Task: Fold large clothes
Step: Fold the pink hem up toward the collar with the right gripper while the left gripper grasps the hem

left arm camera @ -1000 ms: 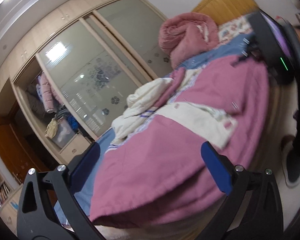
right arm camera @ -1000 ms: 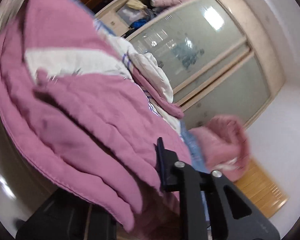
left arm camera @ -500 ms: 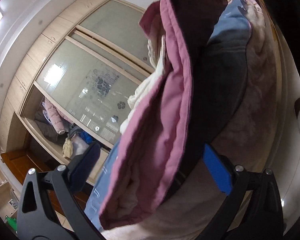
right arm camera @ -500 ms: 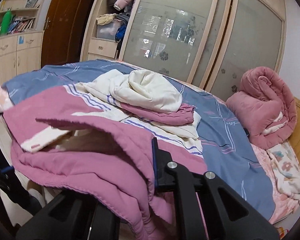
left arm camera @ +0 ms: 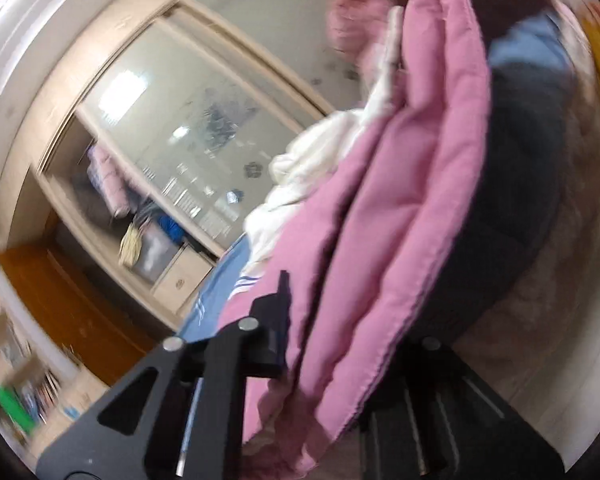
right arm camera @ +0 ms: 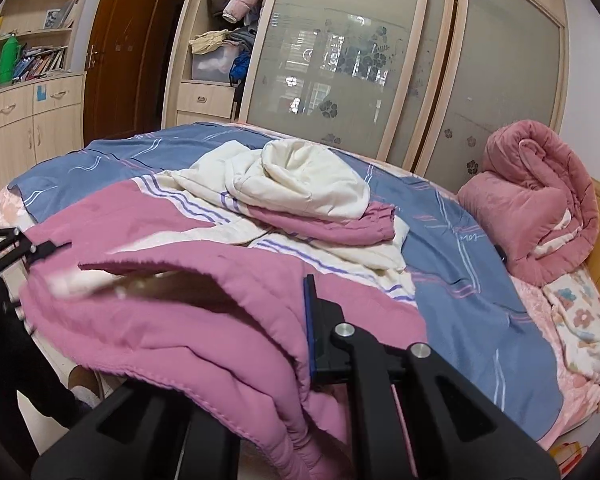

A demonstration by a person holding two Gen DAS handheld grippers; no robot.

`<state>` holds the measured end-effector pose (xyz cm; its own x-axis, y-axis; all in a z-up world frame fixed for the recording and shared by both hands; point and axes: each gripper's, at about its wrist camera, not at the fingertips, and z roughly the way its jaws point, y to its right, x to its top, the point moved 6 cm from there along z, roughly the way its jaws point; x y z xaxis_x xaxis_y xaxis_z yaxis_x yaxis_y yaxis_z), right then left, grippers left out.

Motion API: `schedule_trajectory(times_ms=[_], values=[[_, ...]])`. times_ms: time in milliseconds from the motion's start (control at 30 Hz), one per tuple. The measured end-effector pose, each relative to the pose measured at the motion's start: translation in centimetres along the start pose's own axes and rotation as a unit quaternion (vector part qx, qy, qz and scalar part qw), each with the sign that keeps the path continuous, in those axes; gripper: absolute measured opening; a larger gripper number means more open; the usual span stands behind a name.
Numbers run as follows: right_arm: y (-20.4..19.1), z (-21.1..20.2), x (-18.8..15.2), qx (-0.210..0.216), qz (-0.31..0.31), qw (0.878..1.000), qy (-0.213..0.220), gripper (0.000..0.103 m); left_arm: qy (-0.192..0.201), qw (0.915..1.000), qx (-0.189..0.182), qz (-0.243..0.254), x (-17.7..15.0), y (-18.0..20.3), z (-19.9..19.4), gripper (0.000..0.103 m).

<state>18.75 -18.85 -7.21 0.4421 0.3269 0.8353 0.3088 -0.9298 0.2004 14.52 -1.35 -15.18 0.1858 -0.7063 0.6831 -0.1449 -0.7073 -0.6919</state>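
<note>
Both tongs are clamped on the pink quilted garment (right arm camera: 204,320): the right tongs (right arm camera: 306,364) pinch a thick fold at lower centre, while the left tongs (left arm camera: 296,340) have just closed onto its hem, cloth bunched between them. The garment hangs off the near edge of the bed (right arm camera: 480,280), partly lifted. I judge the bulky padding could slip from either pinch, or drag the cream clothes (right arm camera: 300,184) behind it. The left view is blurred. The far finger of each tool is buried under fabric, and the garment's sleeves cannot be made out.
</note>
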Motion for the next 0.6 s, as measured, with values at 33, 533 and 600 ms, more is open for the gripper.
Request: schedule_trajectory(times_ms=[33,533,600], values=[[0.0,0.0,-0.2,0.000,0.003,1.000,0.000,0.008,-0.005,0.9996,-0.017,-0.021,0.1,-0.5,-0.1,0.007],[-0.1,0.0,-3.0,0.000,0.067,0.998,0.013,0.008,-0.030,0.9917,-0.045,-0.116,0.9,-3.5,0.2,0.006],[0.2,-0.1,-2.6,-0.002,0.074,0.997,0.019,0.008,-0.030,0.9884,-0.055,-0.138,1.2,-4.3,0.3,0.006]])
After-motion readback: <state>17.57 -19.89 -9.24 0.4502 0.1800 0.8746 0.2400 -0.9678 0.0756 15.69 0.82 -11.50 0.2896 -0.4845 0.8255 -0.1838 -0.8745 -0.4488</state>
